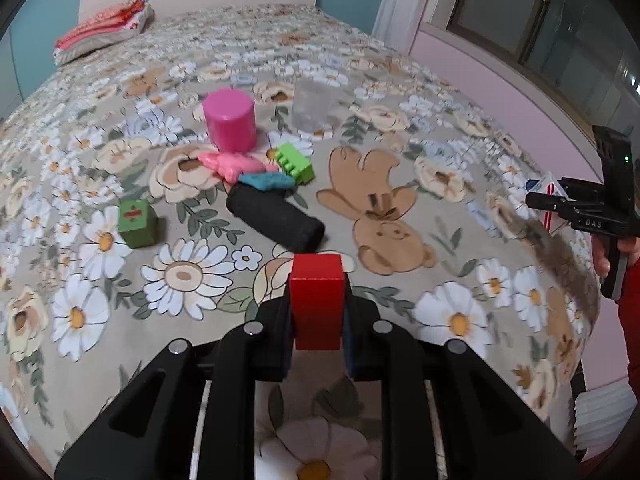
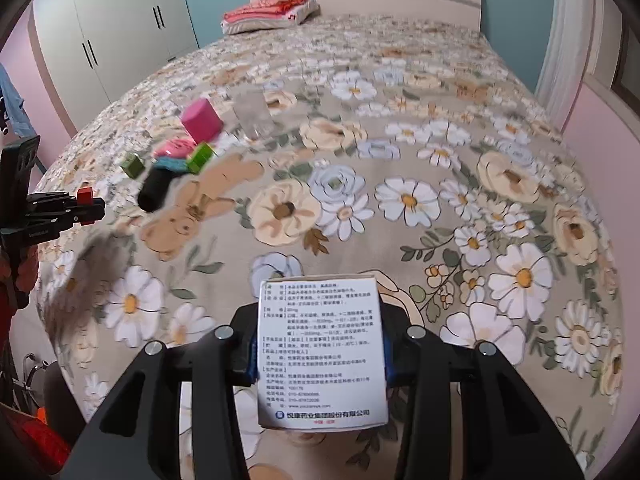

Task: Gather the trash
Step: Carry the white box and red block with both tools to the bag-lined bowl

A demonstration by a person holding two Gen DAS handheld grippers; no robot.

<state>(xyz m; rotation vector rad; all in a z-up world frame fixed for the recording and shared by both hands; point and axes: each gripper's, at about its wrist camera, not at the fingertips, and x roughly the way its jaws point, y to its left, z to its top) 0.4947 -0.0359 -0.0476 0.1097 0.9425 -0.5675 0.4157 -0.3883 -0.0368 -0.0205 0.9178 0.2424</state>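
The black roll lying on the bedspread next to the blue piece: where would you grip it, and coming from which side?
Grip the black roll across its middle, coming from above with the jaws straddling its round sides. It lies flat on the bedspread, its long axis running diagonally, so both flanks are probably free there. Its far end sits close to the blue piece; avoid that end.

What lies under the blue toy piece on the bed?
The blue toy piece overlaps the black roll and the pink toy. What lies beneath it is covered.
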